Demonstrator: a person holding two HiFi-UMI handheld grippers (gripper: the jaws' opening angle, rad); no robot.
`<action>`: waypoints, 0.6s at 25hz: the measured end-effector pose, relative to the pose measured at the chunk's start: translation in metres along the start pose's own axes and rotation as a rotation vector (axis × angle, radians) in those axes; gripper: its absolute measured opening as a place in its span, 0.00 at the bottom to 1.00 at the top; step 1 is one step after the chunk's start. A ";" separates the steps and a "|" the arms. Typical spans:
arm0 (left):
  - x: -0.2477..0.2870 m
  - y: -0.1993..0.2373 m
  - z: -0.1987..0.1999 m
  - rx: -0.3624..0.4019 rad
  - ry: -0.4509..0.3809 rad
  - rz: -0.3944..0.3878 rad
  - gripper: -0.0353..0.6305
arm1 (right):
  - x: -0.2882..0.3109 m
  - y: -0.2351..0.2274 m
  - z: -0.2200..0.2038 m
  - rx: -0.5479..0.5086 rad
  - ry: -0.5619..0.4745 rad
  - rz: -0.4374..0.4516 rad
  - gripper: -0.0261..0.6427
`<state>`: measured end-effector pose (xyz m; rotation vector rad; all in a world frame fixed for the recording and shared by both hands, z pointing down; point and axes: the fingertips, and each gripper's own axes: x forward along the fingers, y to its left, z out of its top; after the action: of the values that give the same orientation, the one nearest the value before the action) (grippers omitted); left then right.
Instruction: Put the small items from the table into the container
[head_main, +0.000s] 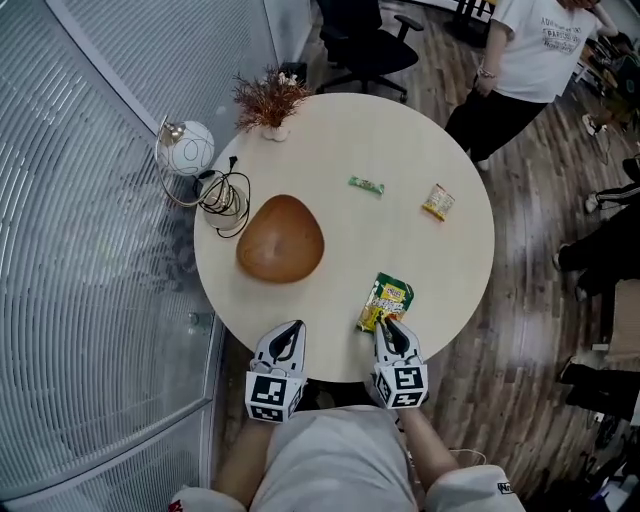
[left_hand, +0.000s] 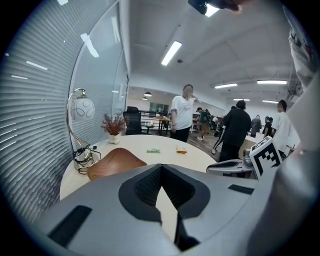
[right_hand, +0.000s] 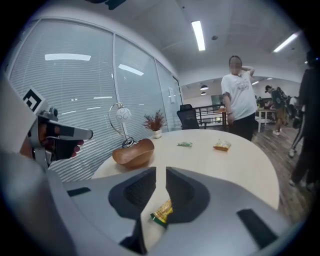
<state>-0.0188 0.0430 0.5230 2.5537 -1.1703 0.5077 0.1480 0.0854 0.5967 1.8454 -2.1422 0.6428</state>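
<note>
The right gripper (head_main: 389, 323) hangs at the near end of the green-and-yellow snack packet (head_main: 386, 300), its jaws a narrow slit apart and pressing on nothing, which looks like lining up for a pick. The left gripper (head_main: 290, 330) is closed and empty at the tabletop (head_main: 420, 130) edge, near the empty wooden bowl (head_main: 281, 238) — likely the container. A small green packet (head_main: 366, 185) and an orange packet (head_main: 438, 201) lie farther off.

1. Setting: open-plan office.
2. At the far side of the round table (head_main: 430, 265): black office chair (head_main: 365, 45).
3. Left of it: glass partition (head_main: 80, 250) with blinds.
4. Beyond it: ceiling strip lights (left_hand: 171, 53).
</note>
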 end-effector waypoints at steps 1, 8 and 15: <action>0.003 0.002 0.002 0.002 0.000 -0.009 0.04 | 0.003 -0.001 -0.001 0.001 0.003 -0.011 0.13; 0.017 0.023 0.006 0.003 0.015 -0.029 0.04 | 0.038 -0.033 -0.042 0.015 0.116 -0.183 0.43; 0.015 0.049 0.004 -0.003 0.038 -0.030 0.05 | 0.068 -0.072 -0.103 0.147 0.318 -0.351 0.50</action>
<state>-0.0462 0.0004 0.5314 2.5444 -1.1170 0.5442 0.1964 0.0679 0.7300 1.9702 -1.5624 0.9525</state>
